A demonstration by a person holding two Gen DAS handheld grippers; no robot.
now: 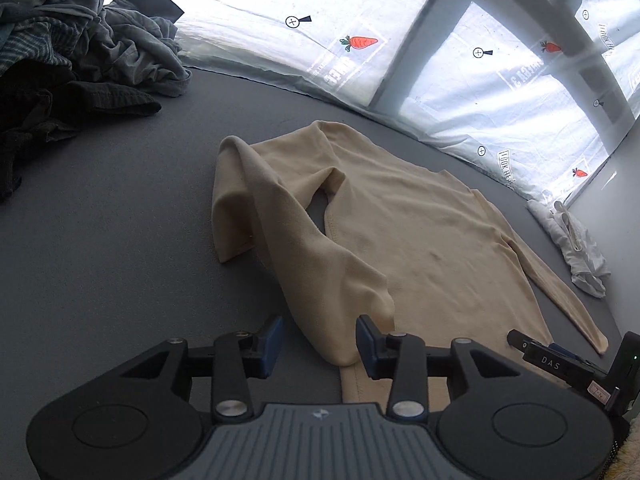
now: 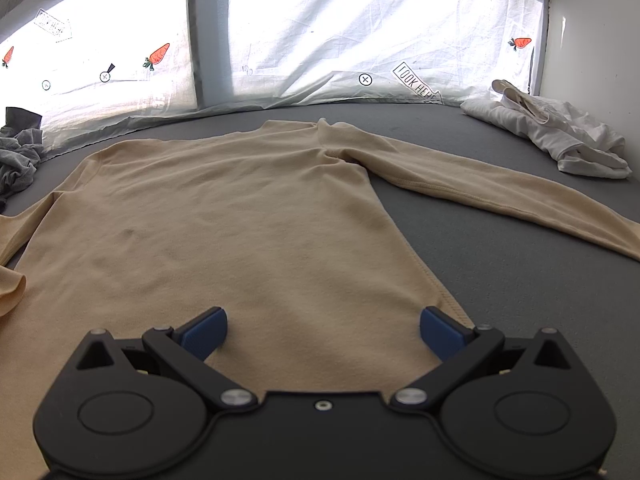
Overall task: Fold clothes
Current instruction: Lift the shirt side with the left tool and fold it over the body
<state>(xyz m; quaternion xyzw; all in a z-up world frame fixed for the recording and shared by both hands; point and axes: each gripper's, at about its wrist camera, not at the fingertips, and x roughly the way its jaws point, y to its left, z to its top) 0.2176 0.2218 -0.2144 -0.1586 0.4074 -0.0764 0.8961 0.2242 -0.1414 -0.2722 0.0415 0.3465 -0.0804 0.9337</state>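
A beige long-sleeved top [image 1: 420, 236] lies flat on the grey table [image 1: 100, 248], collar toward the window. Its left sleeve [image 1: 280, 216] is bunched and folded over toward the body, its end lying between my left gripper's fingers. My left gripper [image 1: 318, 338] is open, low at the hem's left corner. My right gripper [image 2: 322, 330] is wide open over the top [image 2: 224, 208] near the hem's right corner, touching nothing I can see. The right sleeve [image 2: 500, 192] stretches out straight to the right. The right gripper's tip also shows in the left wrist view [image 1: 560, 360].
A pile of dark and grey clothes [image 1: 72, 52] sits at the table's far left. A crumpled white garment [image 2: 560, 132] lies at the far right by the wall. A white sheet with carrot prints [image 2: 360, 40] covers the window behind the table.
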